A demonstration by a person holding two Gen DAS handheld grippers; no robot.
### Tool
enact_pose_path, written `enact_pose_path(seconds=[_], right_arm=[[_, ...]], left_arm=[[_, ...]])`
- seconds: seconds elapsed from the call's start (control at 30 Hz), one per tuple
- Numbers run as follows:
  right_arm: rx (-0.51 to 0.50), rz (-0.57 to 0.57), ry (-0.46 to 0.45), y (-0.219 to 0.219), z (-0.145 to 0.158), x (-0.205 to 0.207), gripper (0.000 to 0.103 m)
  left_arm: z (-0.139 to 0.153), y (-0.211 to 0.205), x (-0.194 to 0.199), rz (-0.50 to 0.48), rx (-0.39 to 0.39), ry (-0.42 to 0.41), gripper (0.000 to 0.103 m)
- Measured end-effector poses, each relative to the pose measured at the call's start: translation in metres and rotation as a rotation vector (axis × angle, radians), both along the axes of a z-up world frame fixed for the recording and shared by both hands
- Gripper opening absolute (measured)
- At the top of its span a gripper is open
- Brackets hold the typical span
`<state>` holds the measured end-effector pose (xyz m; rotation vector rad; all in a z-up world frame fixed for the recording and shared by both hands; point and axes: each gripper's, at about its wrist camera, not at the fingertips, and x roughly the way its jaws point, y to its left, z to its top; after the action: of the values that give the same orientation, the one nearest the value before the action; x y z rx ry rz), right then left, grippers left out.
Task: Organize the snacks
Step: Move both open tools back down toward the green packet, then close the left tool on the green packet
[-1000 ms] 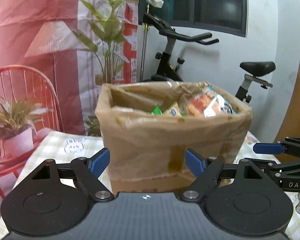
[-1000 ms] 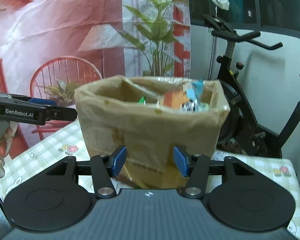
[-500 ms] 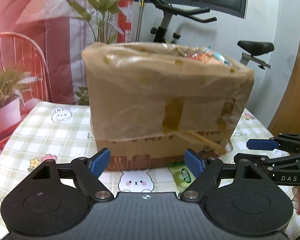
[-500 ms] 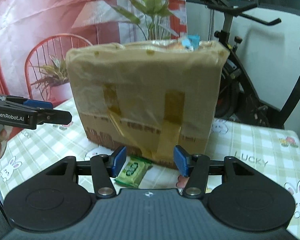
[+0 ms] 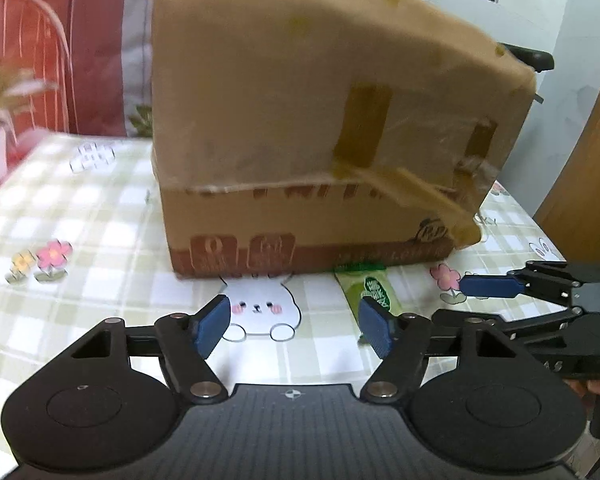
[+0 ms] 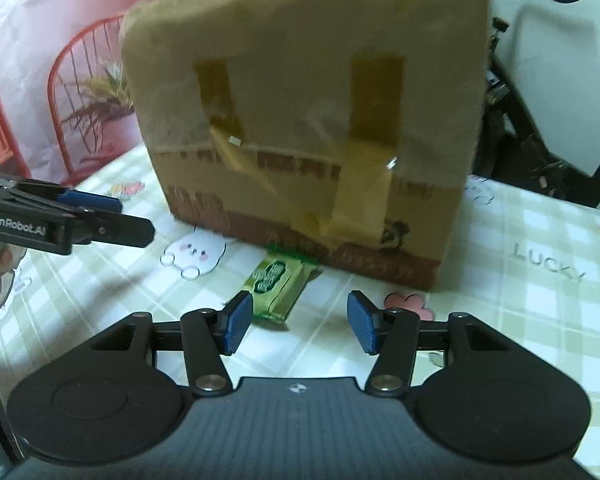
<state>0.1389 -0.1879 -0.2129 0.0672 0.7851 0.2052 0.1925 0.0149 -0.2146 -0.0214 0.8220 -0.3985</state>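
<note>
A taped cardboard box stands on the checked table. A green snack packet lies flat on the table, its far end touching the box's base. The left hand-held gripper hangs low with jaws apart and empty, as does the right hand-held gripper, just before the packet.
</note>
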Motion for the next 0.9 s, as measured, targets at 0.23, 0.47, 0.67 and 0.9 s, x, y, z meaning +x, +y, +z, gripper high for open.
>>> enact_pose_path(seconds=[0.23,0.47,0.67,0.9], right_arm=[[-0.018,0.043,0.019,0.013,-0.013,0.015,0.056],[-0.065,0.012,-0.012,0.009,-0.015,0.017,0.056],[-0.091,-0.045,0.031,-0.005,-0.025,0.023,0.056],[-0.047,0.041,0.054,0.025,-0.029,0.031,0.056]], left_arm=[[-0.015,-0.009,0.015,-0.018,-0.023,0.036,0.068],[-0.022,0.000,0.018,0.011,-0.018,0.033,0.068],[-0.023,0.006,0.019,0.032,-0.021,0.040,0.068],[-0.016,0.009,0.015,0.043,-0.034,0.036,0.068]])
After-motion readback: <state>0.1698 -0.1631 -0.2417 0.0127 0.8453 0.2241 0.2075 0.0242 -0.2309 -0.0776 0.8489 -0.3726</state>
